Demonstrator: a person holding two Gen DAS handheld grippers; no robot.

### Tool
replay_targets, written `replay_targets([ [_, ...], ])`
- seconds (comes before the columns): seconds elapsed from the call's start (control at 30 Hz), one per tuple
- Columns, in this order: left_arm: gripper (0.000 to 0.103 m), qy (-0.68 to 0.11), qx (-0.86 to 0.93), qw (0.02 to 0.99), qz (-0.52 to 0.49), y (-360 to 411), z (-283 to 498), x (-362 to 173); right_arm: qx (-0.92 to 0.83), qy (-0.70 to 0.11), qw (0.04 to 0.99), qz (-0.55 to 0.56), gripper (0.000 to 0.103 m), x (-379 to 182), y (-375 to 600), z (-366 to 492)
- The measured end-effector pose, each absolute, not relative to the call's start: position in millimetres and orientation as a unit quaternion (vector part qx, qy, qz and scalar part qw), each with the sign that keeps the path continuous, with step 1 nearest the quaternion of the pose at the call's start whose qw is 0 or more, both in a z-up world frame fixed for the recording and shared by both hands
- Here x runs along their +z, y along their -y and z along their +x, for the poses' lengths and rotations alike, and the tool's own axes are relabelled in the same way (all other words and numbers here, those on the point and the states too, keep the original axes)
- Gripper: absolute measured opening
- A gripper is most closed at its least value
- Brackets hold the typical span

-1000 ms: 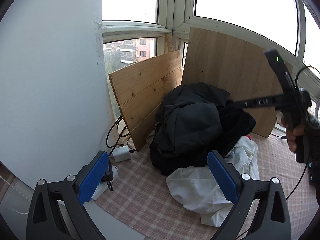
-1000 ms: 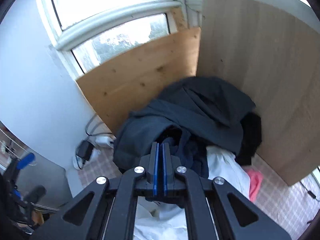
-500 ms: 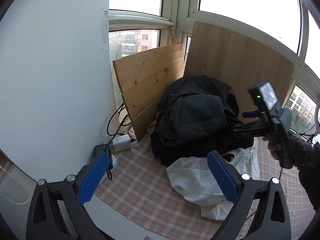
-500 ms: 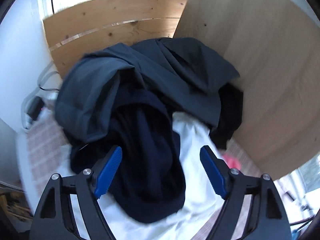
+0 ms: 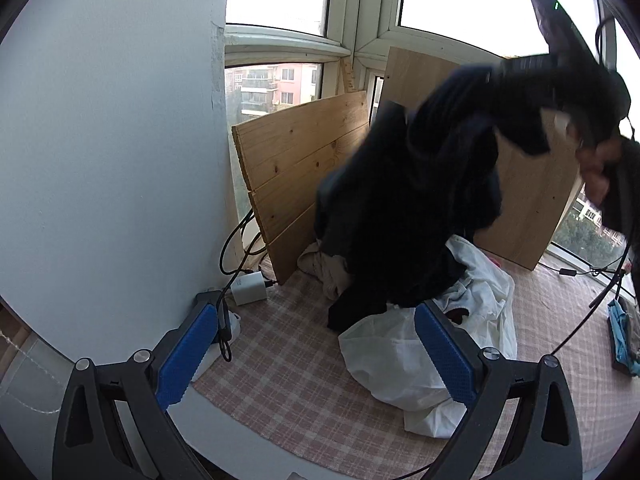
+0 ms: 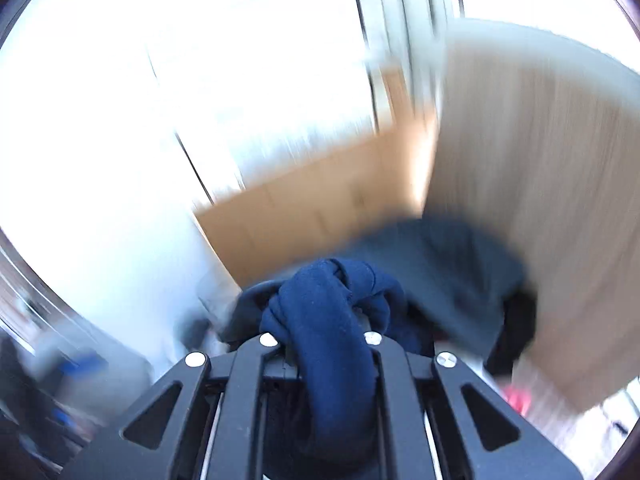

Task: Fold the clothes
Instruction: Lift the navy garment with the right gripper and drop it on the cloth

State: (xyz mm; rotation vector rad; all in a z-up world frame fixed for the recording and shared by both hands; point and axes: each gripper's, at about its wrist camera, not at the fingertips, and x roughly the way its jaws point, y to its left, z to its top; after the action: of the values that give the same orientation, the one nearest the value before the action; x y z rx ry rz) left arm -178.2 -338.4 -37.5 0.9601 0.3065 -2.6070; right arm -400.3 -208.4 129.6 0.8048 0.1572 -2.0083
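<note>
Above pile, right gripper closing on navy garment, lifting it; left gripper waiting open, holding nothing. Better lifting until hem is clearing pile.

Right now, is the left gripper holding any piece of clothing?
No, the left gripper is open and empty, with only the checked cloth and a white garment visible beyond it.
</note>
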Motion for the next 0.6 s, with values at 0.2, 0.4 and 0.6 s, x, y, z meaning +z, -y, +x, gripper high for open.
replay_targets([
  [0.2, 0.099, -0.083, -0.936, 0.151, 0.306, 329.9, -170.1, -7.3, -0.851, 0.016, 0.485, 0.202, 0.009, 288.7, 132.8, -362.6],
  [0.4, 0.099, -0.048, -0.955, 0.088, 0.28, 302.3, -181.1, 20.3, -0.9, 0.019, 0.412, 0.143, 0.009, 350.9, 11.6, -286.4],
  [0.6, 0.099, -0.003, -0.959, 0.0, 0.284, 239.7, -210.2, 24.7, -0.942, 0.022, 0.261, 0.212, 0.011, 318.3, -116.1, -235.2],
])
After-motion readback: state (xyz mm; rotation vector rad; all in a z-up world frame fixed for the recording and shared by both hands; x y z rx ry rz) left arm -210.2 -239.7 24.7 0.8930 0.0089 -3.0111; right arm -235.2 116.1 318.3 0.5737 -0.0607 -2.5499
